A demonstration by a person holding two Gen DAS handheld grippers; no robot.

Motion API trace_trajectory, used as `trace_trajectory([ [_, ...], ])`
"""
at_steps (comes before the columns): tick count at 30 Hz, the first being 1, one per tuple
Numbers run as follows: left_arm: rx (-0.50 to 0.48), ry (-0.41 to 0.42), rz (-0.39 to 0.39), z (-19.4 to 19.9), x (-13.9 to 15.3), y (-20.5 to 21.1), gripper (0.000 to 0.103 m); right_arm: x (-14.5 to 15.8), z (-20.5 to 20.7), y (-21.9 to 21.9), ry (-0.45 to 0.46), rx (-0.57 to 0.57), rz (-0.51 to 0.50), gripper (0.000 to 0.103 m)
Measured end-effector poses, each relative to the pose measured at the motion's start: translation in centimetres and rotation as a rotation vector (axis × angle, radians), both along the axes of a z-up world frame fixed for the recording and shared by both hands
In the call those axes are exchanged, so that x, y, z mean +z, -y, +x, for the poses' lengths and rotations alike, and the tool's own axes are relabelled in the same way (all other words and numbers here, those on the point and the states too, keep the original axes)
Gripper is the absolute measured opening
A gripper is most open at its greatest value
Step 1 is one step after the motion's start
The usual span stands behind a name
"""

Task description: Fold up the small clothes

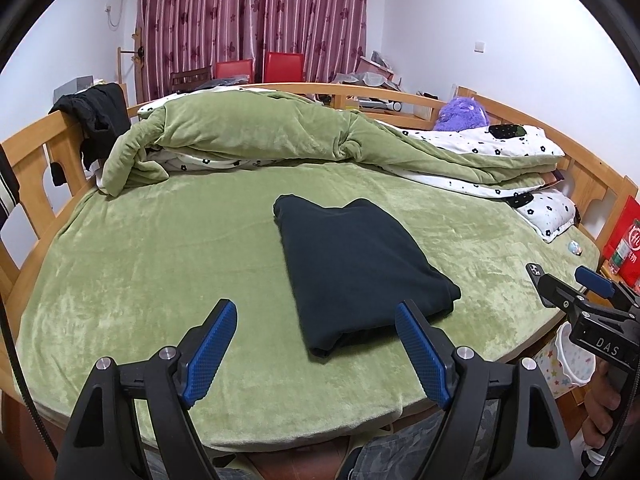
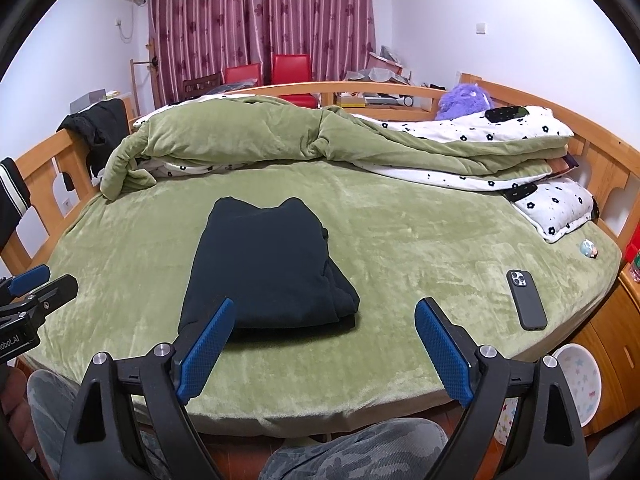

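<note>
Left claw (image 1: 316,344) spread apart, empty, hovering at near bed edge; right claw (image 2: 324,344) likewise apart, empty. Dark garment (image 2: 264,268) lay folded into compact rectangle mid green bed cover (image 2: 400,240), touching neither claw. Judged: fold done for this item; no other unfolded piece identified. Phone (image 2: 526,300) lay well right of garment. Legible: "DAS" on right claw body (image 1: 608,350); "obot.AI" on left claw body (image 2: 14,340).

Black left claw (image 1: 316,354), blue ribbed pads; silver screws; camouflage trousers (image 2: 352,452).
</note>
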State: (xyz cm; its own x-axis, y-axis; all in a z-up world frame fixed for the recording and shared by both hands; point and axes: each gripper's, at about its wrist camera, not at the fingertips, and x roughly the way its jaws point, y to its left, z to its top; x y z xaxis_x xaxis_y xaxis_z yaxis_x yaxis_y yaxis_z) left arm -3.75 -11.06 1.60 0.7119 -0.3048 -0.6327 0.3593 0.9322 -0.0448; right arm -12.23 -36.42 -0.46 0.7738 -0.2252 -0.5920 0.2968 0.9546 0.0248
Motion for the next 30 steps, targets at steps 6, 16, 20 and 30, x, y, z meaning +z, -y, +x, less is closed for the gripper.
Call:
trace_trajectory([
  [6,-0.001,-0.007,0.002,-0.14,-0.02,-0.02,0.08,-0.05,-0.24,0.12,0.0,0.0,0.001,0.09],
  [16,0.002,-0.007,0.001,-0.14,-0.07,0.0,0.08,0.0,-0.27,0.15,0.0,-0.001,0.002,0.09],
  [20,0.005,-0.009,0.002,-0.11,-0.11,-0.05,0.08,0.01,-0.13,0.13,-0.001,0.002,0.002,0.09],
  [30,0.006,-0.008,0.002,-0.08,-0.09,-0.14,0.08,-0.44,-1.0,0.03,-0.006,0.006,-0.001,0.09],
])
